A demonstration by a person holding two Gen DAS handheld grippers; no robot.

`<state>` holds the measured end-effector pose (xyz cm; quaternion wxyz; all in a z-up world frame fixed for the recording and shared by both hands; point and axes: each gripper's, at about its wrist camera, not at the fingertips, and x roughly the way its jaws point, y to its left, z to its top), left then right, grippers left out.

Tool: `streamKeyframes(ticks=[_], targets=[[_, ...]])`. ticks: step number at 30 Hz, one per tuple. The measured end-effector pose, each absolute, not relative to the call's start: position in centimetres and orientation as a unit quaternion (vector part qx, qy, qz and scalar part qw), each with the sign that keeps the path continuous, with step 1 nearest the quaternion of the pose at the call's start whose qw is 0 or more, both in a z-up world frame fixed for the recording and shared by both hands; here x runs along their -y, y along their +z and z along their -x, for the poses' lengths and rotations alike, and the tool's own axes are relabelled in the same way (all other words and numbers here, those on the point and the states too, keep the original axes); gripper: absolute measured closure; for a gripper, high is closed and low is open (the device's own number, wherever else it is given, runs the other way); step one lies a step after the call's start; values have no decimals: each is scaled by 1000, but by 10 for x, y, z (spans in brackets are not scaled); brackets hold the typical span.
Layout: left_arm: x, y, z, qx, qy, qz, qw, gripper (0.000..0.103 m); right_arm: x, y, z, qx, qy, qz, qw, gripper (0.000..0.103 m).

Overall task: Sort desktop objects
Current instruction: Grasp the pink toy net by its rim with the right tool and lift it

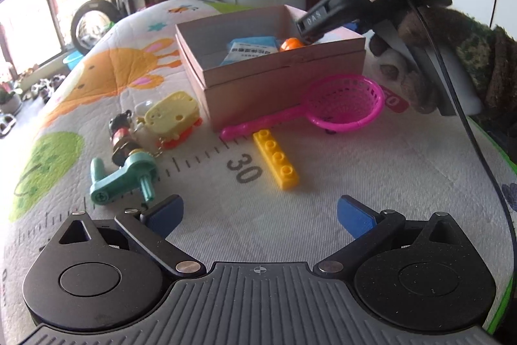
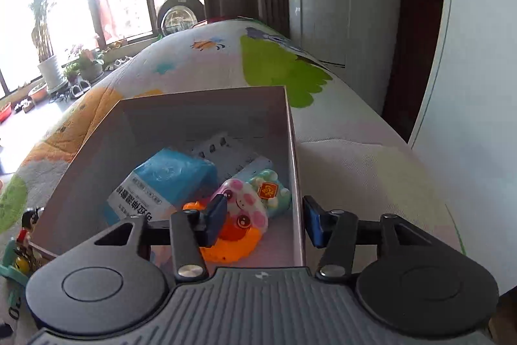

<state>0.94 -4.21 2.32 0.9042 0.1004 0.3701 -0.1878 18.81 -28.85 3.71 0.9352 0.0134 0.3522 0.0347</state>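
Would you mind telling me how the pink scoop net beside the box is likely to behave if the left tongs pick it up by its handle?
The pink net looks like thin openwork plastic, so probably light. The basket end may sag or swing off its slim handle. It leans against the box, so lifting may drag along that wall.

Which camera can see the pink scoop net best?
The left wrist view. The pink scoop net lies whole on the mat beside the cardboard box, handle and basket both clear. The right wrist view doesn't show it.
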Motion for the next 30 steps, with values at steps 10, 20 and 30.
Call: streamKeyframes(ticks=[10,20,30], targets=[[44,22,-11,-367,-198,-101,903,0,276,67,-93,-290,127,82,945,29],[6,23,-27,-383,-98,-82,915,0,218,27,-49,-333,148,205,908,18],[-7,40,-23,-359,-105,-70,925,0,213,40,-17,-330,215,215,894,27]])
